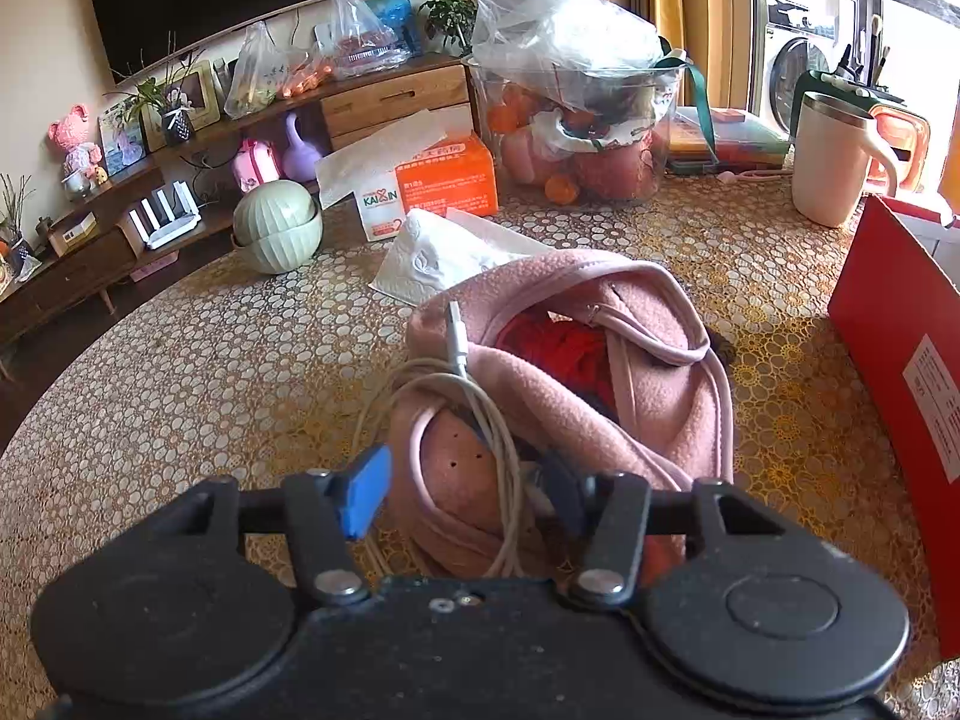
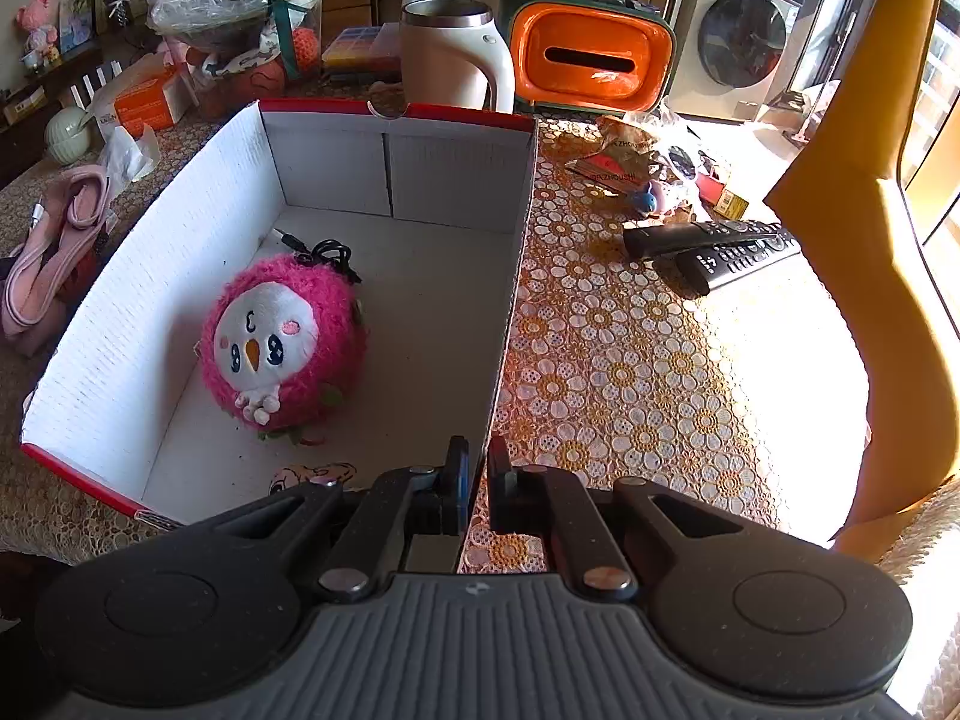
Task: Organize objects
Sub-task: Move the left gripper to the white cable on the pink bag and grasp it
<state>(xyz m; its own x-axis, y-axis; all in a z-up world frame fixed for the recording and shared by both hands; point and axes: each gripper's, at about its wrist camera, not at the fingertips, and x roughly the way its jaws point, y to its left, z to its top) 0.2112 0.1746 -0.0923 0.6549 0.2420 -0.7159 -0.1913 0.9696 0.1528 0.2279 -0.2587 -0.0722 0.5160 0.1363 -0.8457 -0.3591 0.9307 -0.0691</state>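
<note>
The pink fleece pouch (image 1: 576, 372) is lying unzipped on the lace-covered worktop (image 1: 210, 360), just left of the red cardboard box (image 1: 894, 330), with a coiled white charging cable (image 1: 480, 420) draped over its near end. The left gripper (image 1: 465, 495) is straddling that near end and the cable, its fingers (image 1: 363, 495) standing partly apart on either side; whether the pads are pressing is unclear. The right gripper (image 2: 477, 480) is pinching the box's right wall (image 2: 510, 312) between its closed fingers. Inside the box a fuzzy pink plush toy (image 2: 282, 348) is sitting beside a black cord (image 2: 324, 252). Two black remotes (image 2: 714, 252) are lying on the worktop to the right.
</note>
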